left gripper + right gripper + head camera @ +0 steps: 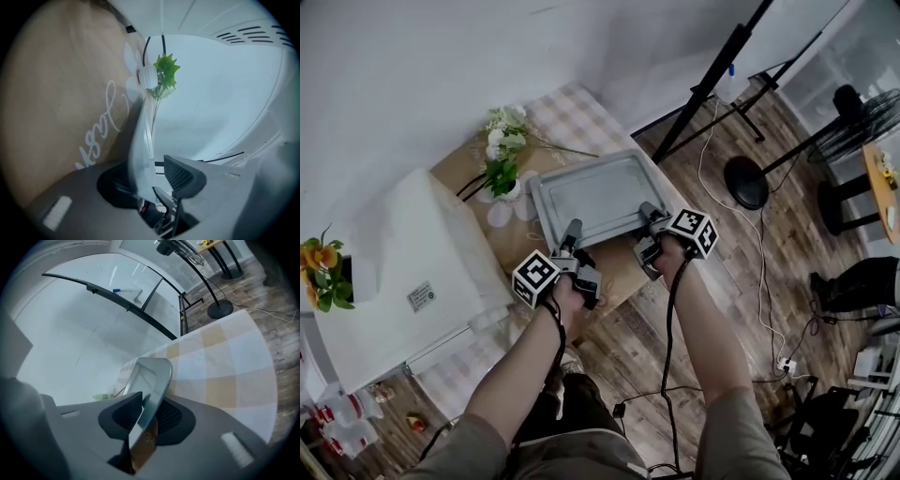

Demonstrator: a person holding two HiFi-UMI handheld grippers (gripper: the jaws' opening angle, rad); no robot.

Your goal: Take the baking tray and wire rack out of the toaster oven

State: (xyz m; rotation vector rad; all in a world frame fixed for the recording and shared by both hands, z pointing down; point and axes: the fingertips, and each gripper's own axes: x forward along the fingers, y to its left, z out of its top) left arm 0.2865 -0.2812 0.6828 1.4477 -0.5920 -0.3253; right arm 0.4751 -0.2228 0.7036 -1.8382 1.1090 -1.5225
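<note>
One white toaster oven (403, 272) occupies the 9 o'clock side of the head view. One table (572, 117), covered with a checked cloth, extends from it toward 1 o'clock. One baking tray (591, 192), grey metal and empty, lies flat over the table, outside the oven and at the oven's 3 o'clock; whether it rests on the cloth or is held just above it cannot be determined. Two grippers hold the tray by its near rim. The left gripper (572, 232) takes the rim at the tray's 7 o'clock corner; in the left gripper view the rim stands edge-on between the jaws, which are closed narrowly on it. The right gripper (652, 216) takes the rim at the 5 o'clock corner; in the right gripper view both pads press on the rim, one on each face. Two flower bunches are present: one white-and-green bunch (502, 155) in a white vase at the tray's 10 o'clock, and one orange bunch (321, 272) at the oven's 9 o'clock.
</note>
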